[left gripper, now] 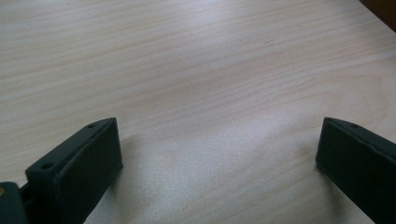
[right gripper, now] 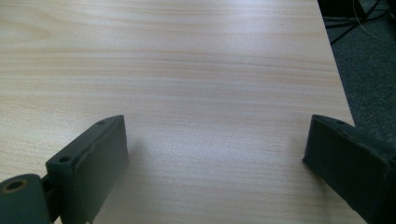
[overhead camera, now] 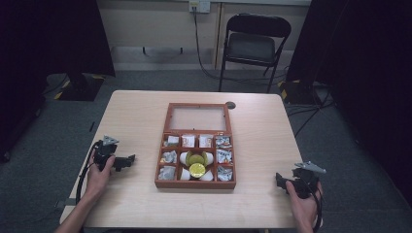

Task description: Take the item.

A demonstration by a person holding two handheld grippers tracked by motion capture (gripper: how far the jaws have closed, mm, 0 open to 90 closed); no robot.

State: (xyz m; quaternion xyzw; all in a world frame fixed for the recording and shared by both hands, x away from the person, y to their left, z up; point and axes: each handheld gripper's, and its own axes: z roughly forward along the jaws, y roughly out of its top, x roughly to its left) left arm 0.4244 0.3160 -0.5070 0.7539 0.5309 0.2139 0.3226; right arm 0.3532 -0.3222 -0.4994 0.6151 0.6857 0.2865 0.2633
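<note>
Right now I'm holding the left gripper (overhead camera: pixel 130 160) and right gripper (overhead camera: pixel 278 180) low over the pale woodgrain table (overhead camera: pixel 136 116), both with jaws spread wide and empty, well apart from the wooden box (overhead camera: pixel 196 183) at centre. I'm worrying that its upright glass-paned lid (overhead camera: pixel 198 118) could get knocked shut, or the crinkly packets (overhead camera: pixel 224 157) and round gold-topped cups (overhead camera: pixel 197 169) could spill.

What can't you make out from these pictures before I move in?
- Packets in the wooden box, high view: too small to read.
- Yellow lid, high view: contents hidden beneath it.
- Box corner, left gripper view: cut off by the edge.
- Floor cables, right gripper view: cropped, blurred.
</note>
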